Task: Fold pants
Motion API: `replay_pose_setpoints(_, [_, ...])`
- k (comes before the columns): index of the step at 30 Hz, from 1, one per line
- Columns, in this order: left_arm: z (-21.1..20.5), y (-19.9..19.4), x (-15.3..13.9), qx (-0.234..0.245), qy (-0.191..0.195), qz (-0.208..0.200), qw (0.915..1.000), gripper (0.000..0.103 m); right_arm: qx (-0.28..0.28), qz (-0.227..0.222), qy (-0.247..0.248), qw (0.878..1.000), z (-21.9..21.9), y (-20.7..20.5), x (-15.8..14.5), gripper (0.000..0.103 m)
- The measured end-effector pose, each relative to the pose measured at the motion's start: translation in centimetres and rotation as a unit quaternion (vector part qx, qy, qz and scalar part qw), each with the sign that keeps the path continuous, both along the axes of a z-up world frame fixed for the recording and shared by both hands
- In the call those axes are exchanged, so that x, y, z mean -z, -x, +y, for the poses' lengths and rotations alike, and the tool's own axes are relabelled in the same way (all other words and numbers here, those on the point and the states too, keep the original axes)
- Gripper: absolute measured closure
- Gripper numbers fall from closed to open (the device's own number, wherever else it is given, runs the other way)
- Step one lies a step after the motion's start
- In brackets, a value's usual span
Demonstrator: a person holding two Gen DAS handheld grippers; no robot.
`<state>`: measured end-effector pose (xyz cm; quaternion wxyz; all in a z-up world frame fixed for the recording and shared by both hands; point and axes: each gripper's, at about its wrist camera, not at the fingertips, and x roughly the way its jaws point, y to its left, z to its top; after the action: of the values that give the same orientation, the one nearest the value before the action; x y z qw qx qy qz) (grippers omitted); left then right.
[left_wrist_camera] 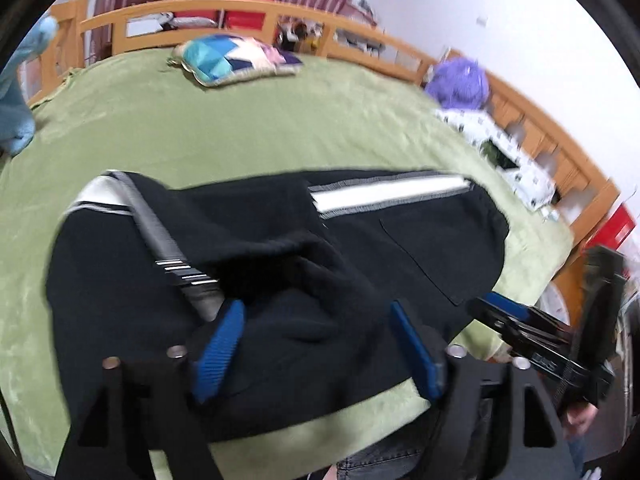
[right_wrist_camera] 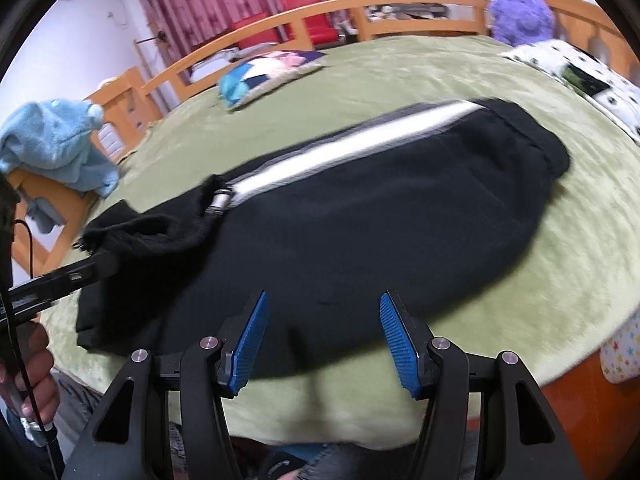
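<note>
Black pants (left_wrist_camera: 248,280) with a white and grey side stripe (left_wrist_camera: 384,194) lie folded on the green bedspread (left_wrist_camera: 240,128). My left gripper (left_wrist_camera: 316,336) is open, its blue pads on either side of a raised bunch of black fabric. In the right wrist view the pants (right_wrist_camera: 340,236) stretch across the bed, stripe (right_wrist_camera: 340,152) along the far edge. My right gripper (right_wrist_camera: 324,336) is open and empty above the pants' near edge. The left gripper (right_wrist_camera: 80,272) shows at the left with fabric at its tip. The right gripper (left_wrist_camera: 520,320) shows at the right of the left wrist view.
A patchwork cushion (left_wrist_camera: 236,58) lies at the far side of the bed. A purple plush (left_wrist_camera: 458,82) and a spotted white pillow (left_wrist_camera: 496,152) sit at the right. A blue plush (right_wrist_camera: 52,140) hangs on the wooden bed rail (left_wrist_camera: 280,14).
</note>
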<state>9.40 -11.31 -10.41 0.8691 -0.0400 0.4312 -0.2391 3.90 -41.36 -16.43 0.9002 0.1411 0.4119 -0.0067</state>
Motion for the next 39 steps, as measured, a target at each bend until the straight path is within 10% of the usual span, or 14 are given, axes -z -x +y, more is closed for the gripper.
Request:
replay_pose_setpoints(10, [12.0,-1.1,1.4,-0.153,-0.063,-0.004,0.9861,0.027,-0.107,-0.025,-0.002,0.994,9.3,-4.4,-1.4,0.043])
replay_pose_setpoints(19, [21.6,-0.9,3.3,-0.233,-0.015,0.031,0.9720,0.027,-0.209,-0.049,0.023,0.976,19.9,-8.4,-1.4,0.037])
replay_pose_setpoints(20, [22.1,-0.8,3.5,-0.236,-0.012,0.035,0.9710,0.027,-0.211,-0.038,0.028,0.976,20.9,-9.3,-0.8,0.044])
replay_pose_setpoints(22, [23.2,-0.8,3.9,-0.244,-0.008,0.041,0.9688,0.027,-0.217,-0.030,0.032,0.975,21.8,-10.5,-0.4,0.092])
replay_pose_setpoints(26, [24.6,-0.5,4.2,-0.252,-0.002,0.043,0.9667,0.027,-0.174,-0.069,0.086,0.979,21.1,-12.9,-2.4,0.096])
replay_pose_setpoints(31, [24.9,-0.6,4.7,-0.256,0.009,0.048,0.9655,0.027,-0.079,-0.031,0.013,0.996,14.9,-17.4,-4.2,0.073])
replay_pose_setpoints(39, [22.9,-1.1,5.4,-0.231,0.008,0.060,0.9711,0.027,-0.104,0.010,0.039,0.994,12.3,-13.4,-1.6,0.045])
